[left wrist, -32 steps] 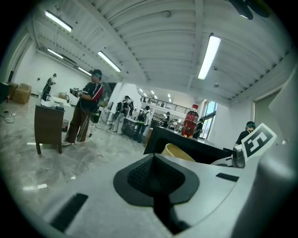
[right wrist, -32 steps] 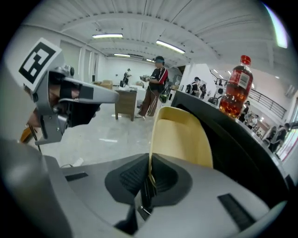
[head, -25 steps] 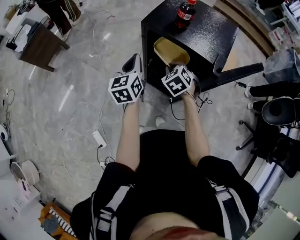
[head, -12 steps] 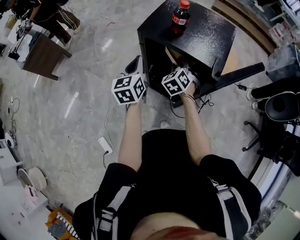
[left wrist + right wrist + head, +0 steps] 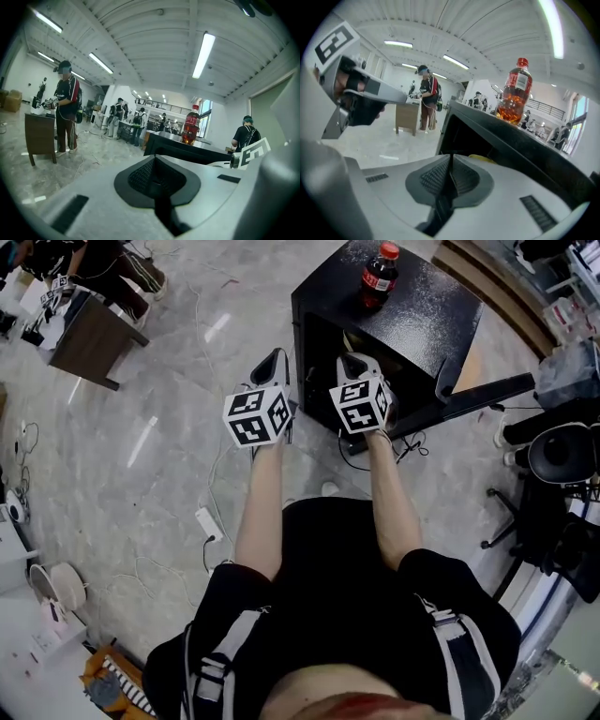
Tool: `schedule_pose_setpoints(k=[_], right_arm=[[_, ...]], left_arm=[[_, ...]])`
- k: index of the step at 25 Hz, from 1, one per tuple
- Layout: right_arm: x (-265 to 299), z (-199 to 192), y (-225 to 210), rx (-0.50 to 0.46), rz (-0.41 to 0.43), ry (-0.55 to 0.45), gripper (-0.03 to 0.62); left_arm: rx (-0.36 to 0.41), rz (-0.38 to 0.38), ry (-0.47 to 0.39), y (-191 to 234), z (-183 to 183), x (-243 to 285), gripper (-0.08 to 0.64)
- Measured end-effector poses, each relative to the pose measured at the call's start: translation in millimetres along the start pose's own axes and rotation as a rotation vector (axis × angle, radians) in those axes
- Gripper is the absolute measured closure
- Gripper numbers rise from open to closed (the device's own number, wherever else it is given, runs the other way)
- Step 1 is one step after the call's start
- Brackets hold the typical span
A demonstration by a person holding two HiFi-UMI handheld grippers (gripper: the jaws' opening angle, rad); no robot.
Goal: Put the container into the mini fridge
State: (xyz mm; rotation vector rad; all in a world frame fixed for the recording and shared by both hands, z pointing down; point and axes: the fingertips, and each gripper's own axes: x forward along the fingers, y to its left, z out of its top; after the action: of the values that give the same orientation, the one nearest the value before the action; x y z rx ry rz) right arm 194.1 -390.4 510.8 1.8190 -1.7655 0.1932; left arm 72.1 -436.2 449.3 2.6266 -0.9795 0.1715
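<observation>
Two tools in play, and both are clenched shut with nothing pinched between the jaws. The right tool point(image 5: 357, 362) is hanging right at the front edge of the mini fridge point(image 5: 427, 310), at the mouth of its opening. Its own view is showing a sliver of the yellow container point(image 5: 482, 159) just past the jaw tips, lying low inside the dark compartment. So I'm reading the container as already sitting in the fridge, not being carried. I can't tell which shelf it's on or how deep it is, though.

The left tool point(image 5: 271, 360) is hovering over the floor point(image 5: 141, 427) just beside the fridge's left front corner, doing nothing. My guess is it's being kept out there so it isn't crowding the opening. The fridge door point(image 5: 473, 390) is standing wide open off to the right, which is giving the right tool a clear line in.

One cola bottle point(image 5: 378, 277) is standing upright on the fridge's top, away from the opening. What's left is probably just closing the door, and gently, since that bottle is looking tippy.
</observation>
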Motion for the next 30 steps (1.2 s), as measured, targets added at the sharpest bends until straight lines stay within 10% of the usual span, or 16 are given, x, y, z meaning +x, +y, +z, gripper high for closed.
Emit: schedule_pose_setpoints(k=[15, 30], right_arm=[[7.0, 158.6, 134.3, 0.369, 0.567, -0.476, 0.581], [-0.5, 243.3, 203.8, 0.268, 0.717, -0.536, 0.581]], left_arm=[[-0.011, 0.409, -0.122, 143.7, 31.9, -125.1, 0.551], [0.007, 0.560, -0.249, 193.8, 86.2, -195.3, 0.551]])
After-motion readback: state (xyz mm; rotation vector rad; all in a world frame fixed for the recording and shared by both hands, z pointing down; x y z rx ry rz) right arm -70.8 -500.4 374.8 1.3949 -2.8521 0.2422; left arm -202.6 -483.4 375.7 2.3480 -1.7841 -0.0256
